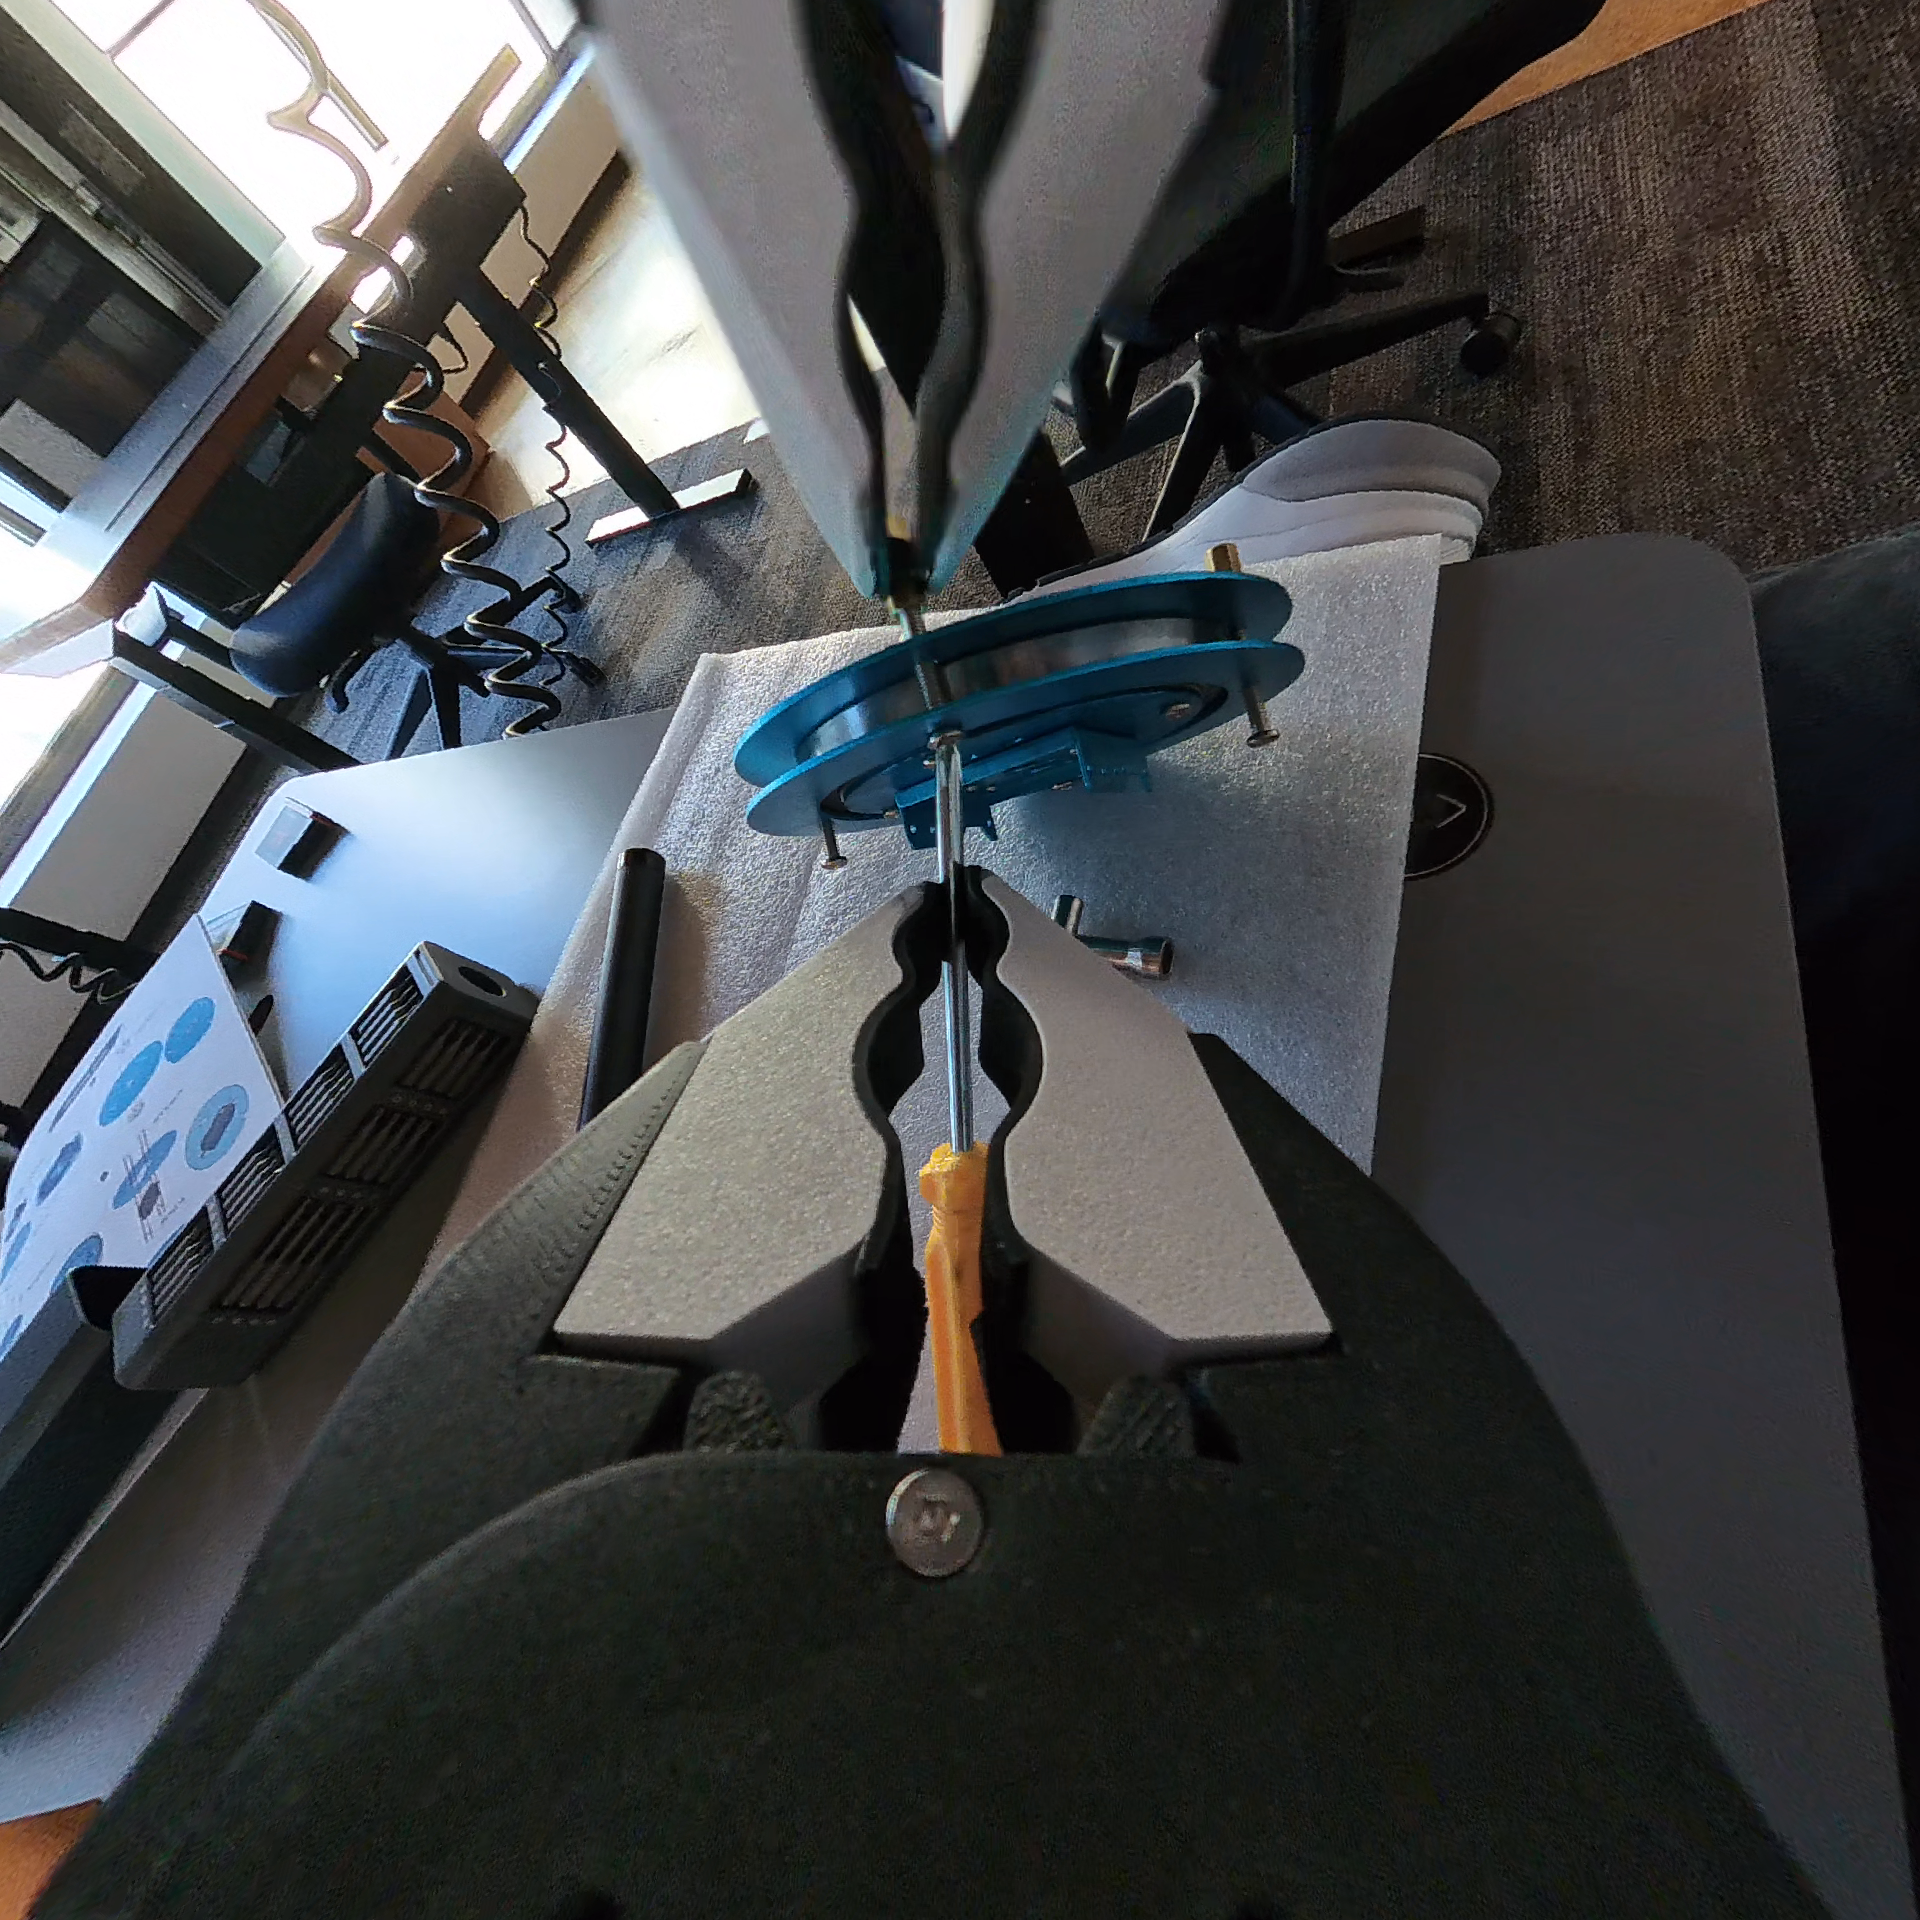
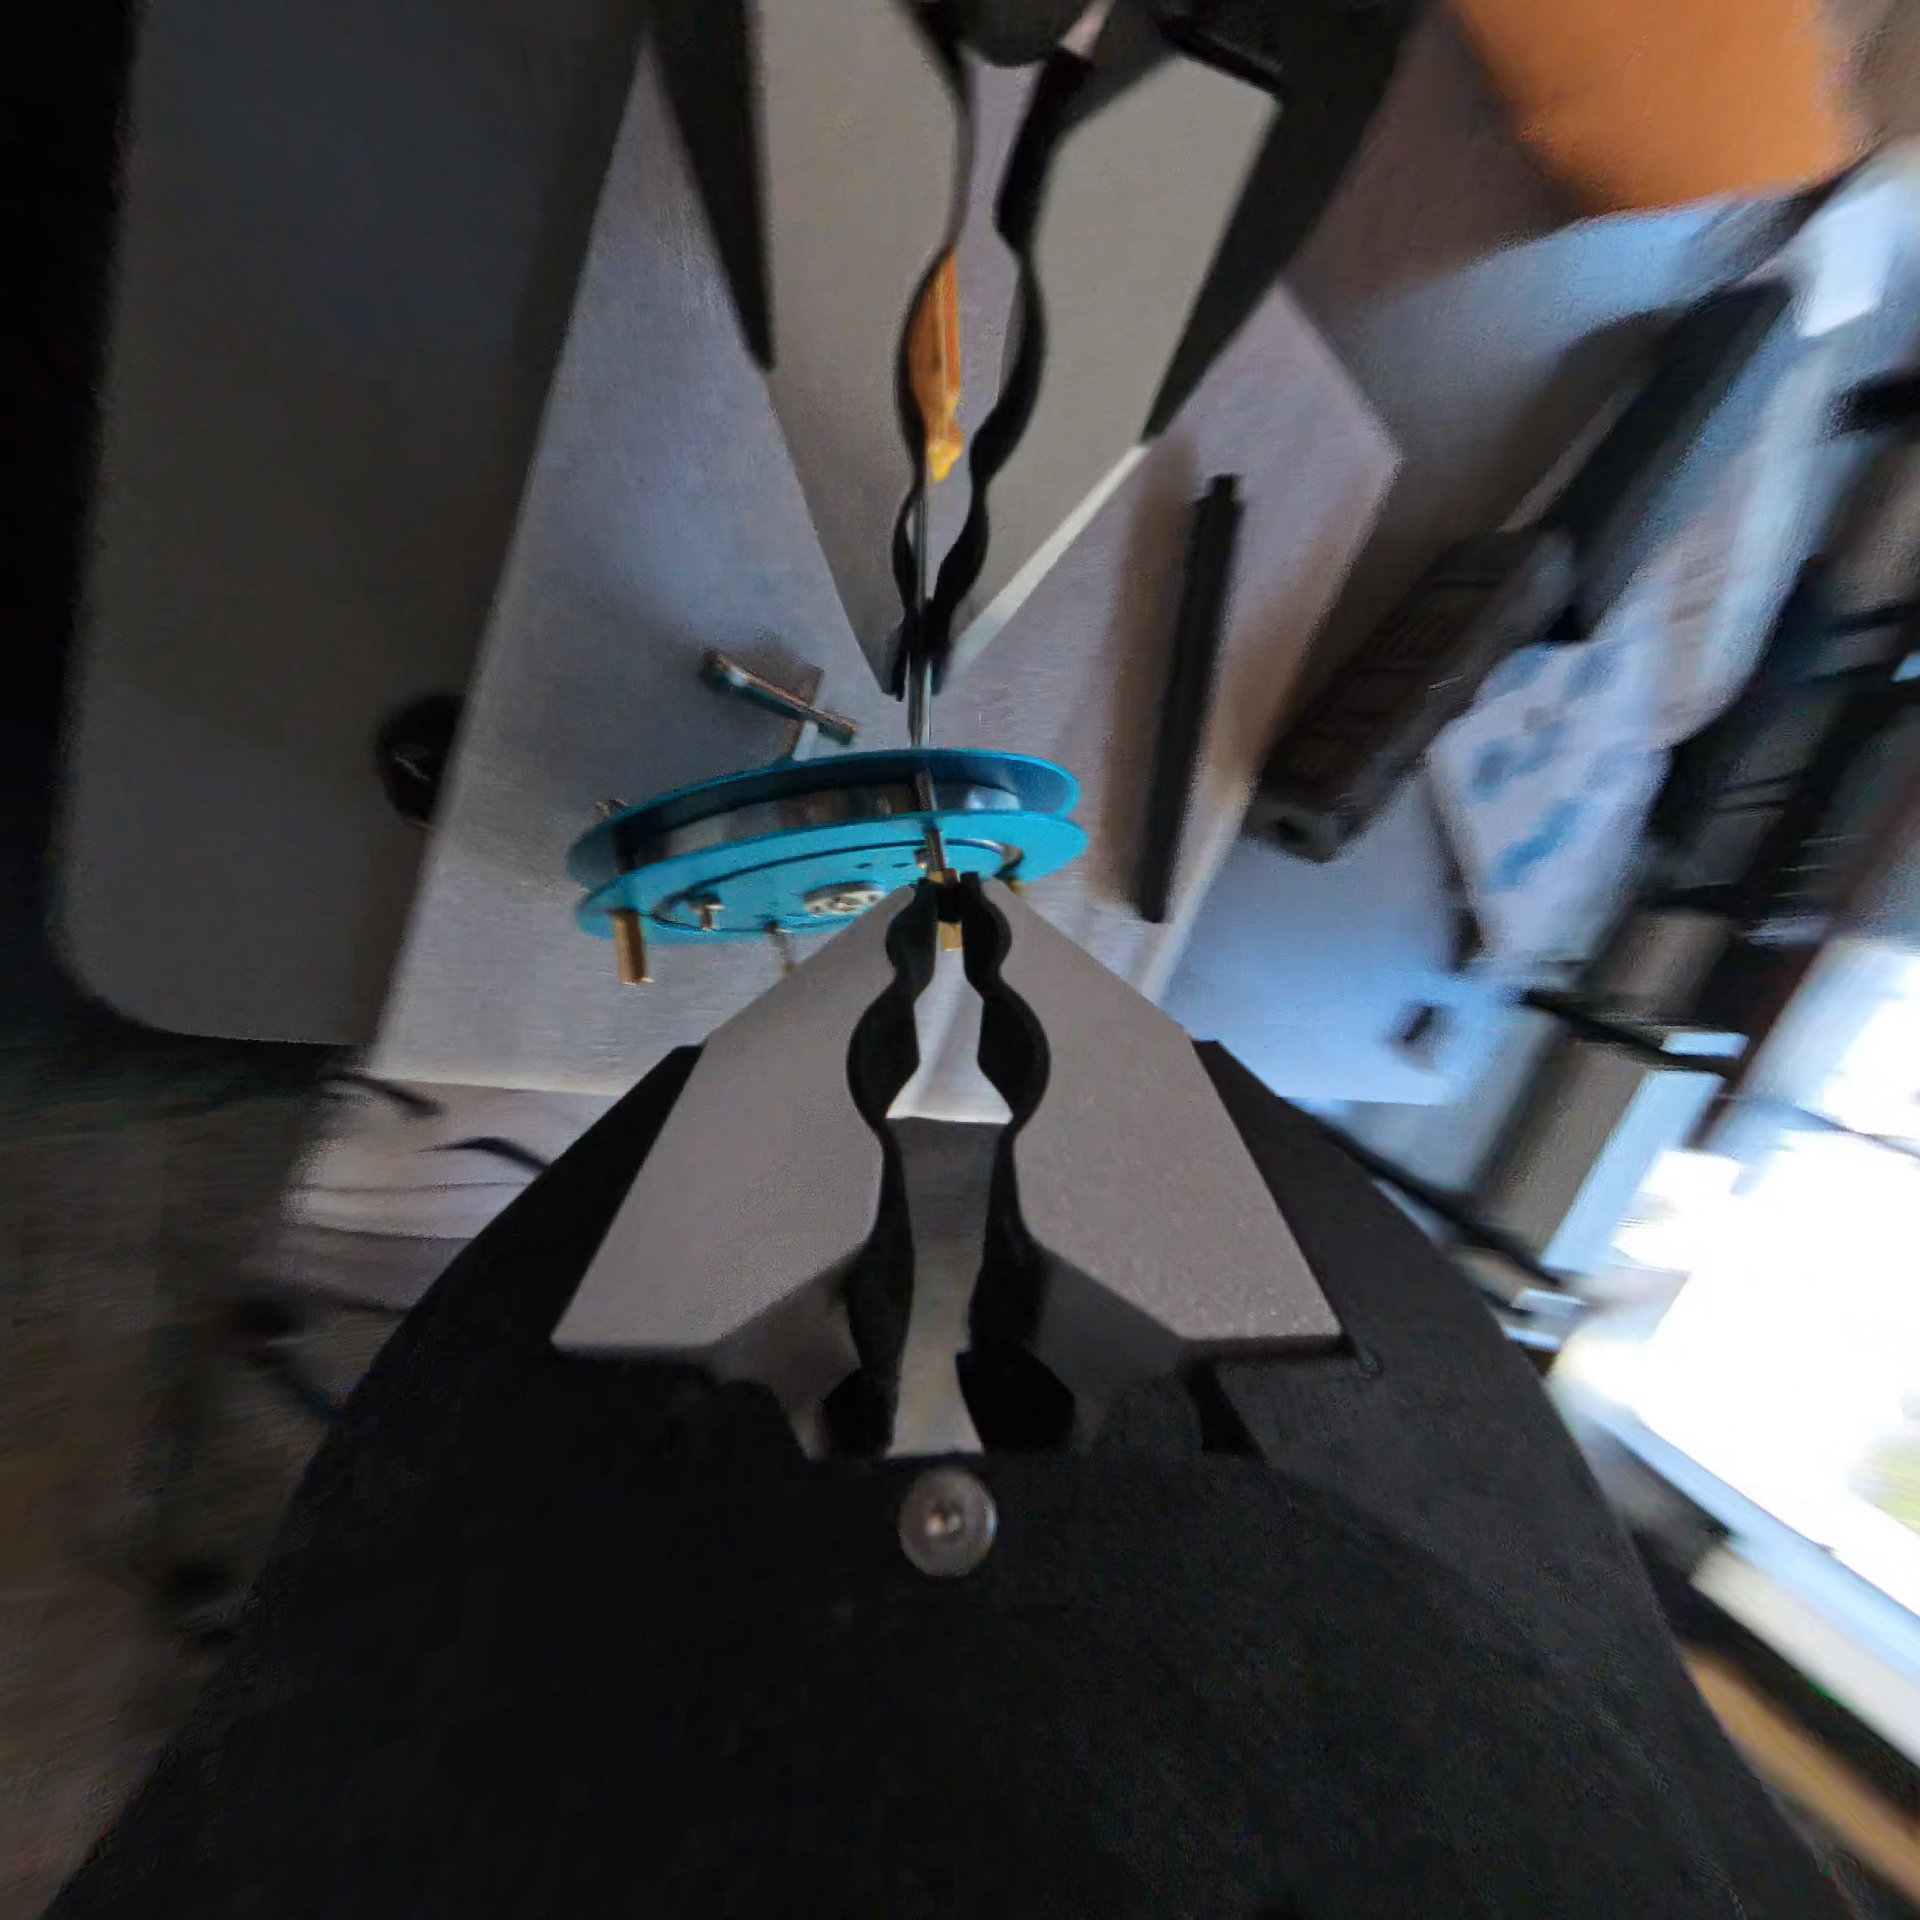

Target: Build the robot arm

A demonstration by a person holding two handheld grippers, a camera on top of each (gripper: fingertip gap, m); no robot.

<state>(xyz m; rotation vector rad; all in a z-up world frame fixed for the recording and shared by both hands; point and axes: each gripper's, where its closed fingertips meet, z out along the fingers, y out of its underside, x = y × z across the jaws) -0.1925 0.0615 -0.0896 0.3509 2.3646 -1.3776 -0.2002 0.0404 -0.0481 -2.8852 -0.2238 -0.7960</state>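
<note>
A blue two-disc assembly (image 1: pixel 1039 623) with a metal ring between its discs stands over a white foam mat (image 1: pixel 1247 883). My left gripper (image 1: pixel 956 894) is shut on an orange-handled screwdriver (image 1: pixel 956 1299), whose tip sits on a screw head on the near disc. My right gripper (image 1: pixel 902 566) comes in from the far side, shut on a brass standoff (image 1: pixel 900 578) at the same screw. In the right wrist view my right gripper (image 2: pixel 940 899) pinches the standoff (image 2: pixel 948 925) against the assembly (image 2: pixel 748 894). My left gripper (image 2: pixel 914 665) and the screwdriver (image 2: pixel 940 353) show opposite.
A black rod (image 1: pixel 623 977), a silver T-shaped tool (image 1: pixel 1112 945), a dark bit case (image 1: pixel 322 1174) and a printed sheet (image 1: pixel 114 1132) lie on the grey table (image 1: pixel 1610 1039). Another brass standoff (image 2: pixel 629 945) sticks out of the assembly. Office chairs stand beyond. One gripper's finger ends stand about 6 cm off the other's.
</note>
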